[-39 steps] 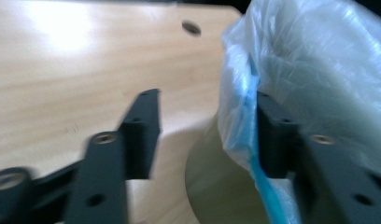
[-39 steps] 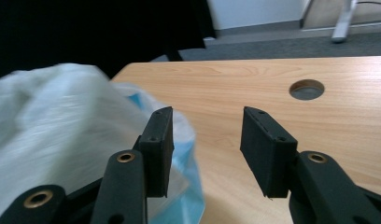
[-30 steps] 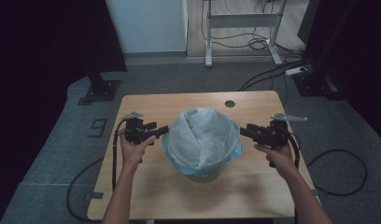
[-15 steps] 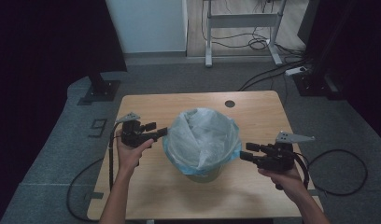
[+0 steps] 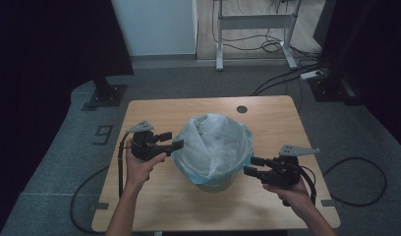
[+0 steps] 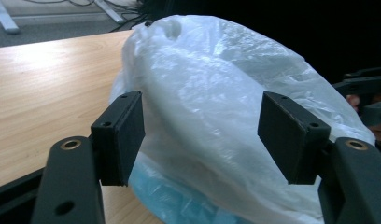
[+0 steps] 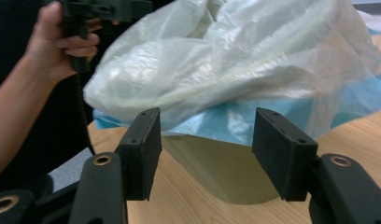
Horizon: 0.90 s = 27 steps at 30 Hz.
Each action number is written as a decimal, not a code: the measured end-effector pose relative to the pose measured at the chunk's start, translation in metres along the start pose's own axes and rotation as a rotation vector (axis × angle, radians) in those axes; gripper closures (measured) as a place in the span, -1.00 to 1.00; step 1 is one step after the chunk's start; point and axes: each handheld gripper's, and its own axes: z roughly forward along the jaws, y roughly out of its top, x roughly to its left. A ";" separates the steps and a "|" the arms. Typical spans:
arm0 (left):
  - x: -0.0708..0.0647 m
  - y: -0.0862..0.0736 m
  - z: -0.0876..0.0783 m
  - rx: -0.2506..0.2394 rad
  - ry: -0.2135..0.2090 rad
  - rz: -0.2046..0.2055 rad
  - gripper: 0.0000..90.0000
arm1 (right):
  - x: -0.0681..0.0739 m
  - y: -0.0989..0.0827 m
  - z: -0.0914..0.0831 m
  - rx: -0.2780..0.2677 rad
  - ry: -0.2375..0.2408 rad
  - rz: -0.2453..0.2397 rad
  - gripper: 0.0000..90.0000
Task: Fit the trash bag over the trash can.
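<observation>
We count one bin point(image 5: 213, 179) lined with one pale plastic bag point(image 5: 213, 145), standing mid-desk point(image 5: 154, 110) nearer the front edge, and our two grippers. Our left gripper point(image 5: 171, 141), spread, hangs at the bag's left side; our right gripper point(image 5: 251, 166), spread and just widening with nothing between, sits low toward the right edge. Bare wood stays free along the back edge.

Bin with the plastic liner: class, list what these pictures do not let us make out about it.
- Inside of the bin: high view, covered by the bunched white liner.
- Bin's base: right gripper view, cut off behind the right gripper jaws.
- Bin wall: left gripper view, draped by liner and its blue layer.
</observation>
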 end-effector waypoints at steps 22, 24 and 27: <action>-0.004 0.000 0.007 0.000 -0.024 -0.001 -0.26 | 0.016 -0.002 0.015 0.041 -0.036 -0.055 0.50; -0.004 0.000 0.009 0.000 -0.027 -0.002 -0.26 | 0.016 -0.001 0.016 0.044 -0.023 -0.067 0.66; -0.004 -0.001 0.009 -0.003 -0.030 -0.004 -0.26 | 0.015 -0.001 0.016 0.042 -0.010 -0.078 0.88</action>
